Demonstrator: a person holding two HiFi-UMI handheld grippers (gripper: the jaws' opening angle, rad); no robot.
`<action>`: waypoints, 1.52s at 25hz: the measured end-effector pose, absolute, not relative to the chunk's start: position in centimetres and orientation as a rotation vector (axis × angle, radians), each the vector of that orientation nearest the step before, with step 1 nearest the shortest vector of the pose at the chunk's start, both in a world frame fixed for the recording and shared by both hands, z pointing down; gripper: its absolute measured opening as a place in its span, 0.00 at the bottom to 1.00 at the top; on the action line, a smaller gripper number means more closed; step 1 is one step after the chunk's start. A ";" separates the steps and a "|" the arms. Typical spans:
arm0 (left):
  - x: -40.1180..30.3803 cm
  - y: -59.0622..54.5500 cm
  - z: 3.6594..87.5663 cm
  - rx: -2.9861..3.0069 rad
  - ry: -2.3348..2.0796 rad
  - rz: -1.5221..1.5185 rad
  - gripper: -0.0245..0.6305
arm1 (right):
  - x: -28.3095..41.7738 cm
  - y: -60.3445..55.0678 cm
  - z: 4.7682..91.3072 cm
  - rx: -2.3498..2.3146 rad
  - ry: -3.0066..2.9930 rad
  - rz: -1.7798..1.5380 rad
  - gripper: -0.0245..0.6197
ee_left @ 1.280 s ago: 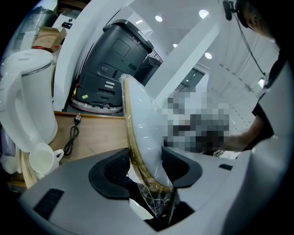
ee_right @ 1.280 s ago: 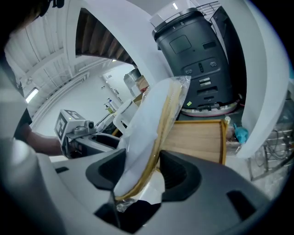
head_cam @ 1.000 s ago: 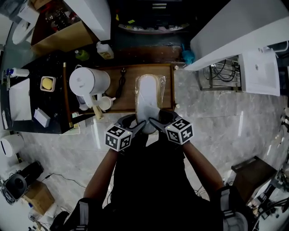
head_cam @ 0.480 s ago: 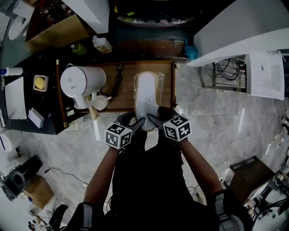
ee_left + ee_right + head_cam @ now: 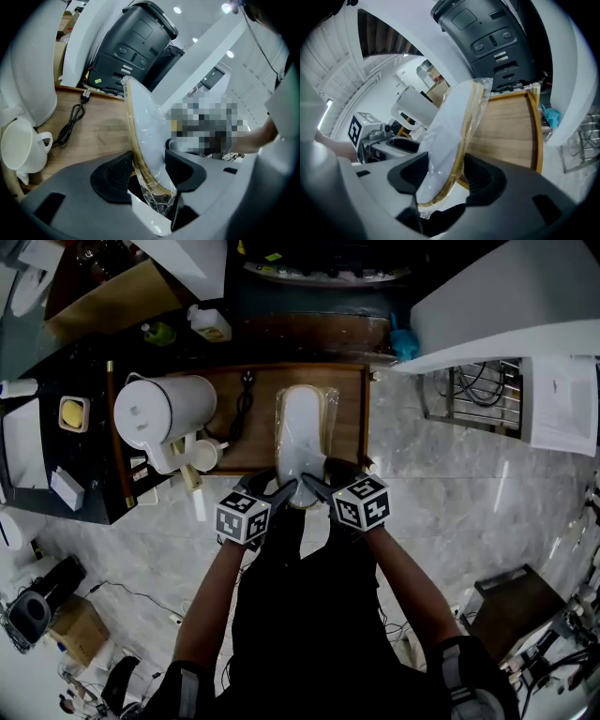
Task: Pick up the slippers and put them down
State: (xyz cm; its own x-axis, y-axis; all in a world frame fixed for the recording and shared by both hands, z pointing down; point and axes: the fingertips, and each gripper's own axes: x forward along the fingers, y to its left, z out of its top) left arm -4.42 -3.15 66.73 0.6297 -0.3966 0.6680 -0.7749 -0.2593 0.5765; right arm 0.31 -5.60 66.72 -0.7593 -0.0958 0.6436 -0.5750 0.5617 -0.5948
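My left gripper (image 5: 284,491) and right gripper (image 5: 315,484) sit side by side, and each has its jaws clamped on the near end of the plastic-wrapped slippers (image 5: 302,432). The slippers stretch away from me over the wooden bench (image 5: 349,423), just right of the black cord (image 5: 246,409), the white kettle (image 5: 159,413) and the cup (image 5: 202,456). I cannot tell whether their far end touches the wood.

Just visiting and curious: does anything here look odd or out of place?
Yes: plastic-wrapped slippers are held over a wooden tray beside a kettle and cup, an odd spot for footwear. The left gripper and right gripper both pinch the same near end.
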 end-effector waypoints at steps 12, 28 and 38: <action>-5.2 -4.8 70.6 1.802 -0.956 0.500 0.37 | -0.6 -7.2 70.4 0.566 -2.174 1.163 0.40; -5.0 -5.6 74.1 1.738 -0.973 0.648 0.38 | -0.2 -7.8 73.6 0.580 -2.083 1.050 0.41; -5.2 -6.0 74.7 1.766 -1.008 0.746 0.40 | 0.5 -8.5 74.3 0.649 -2.046 0.863 0.51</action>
State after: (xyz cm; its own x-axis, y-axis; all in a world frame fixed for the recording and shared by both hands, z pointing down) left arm -5.21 -6.02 74.72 0.4768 -0.3071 0.8236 -0.8774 -0.2226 0.4249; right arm 0.52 -8.54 74.27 -0.5445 -0.1408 0.8268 -0.6905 0.6348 -0.3467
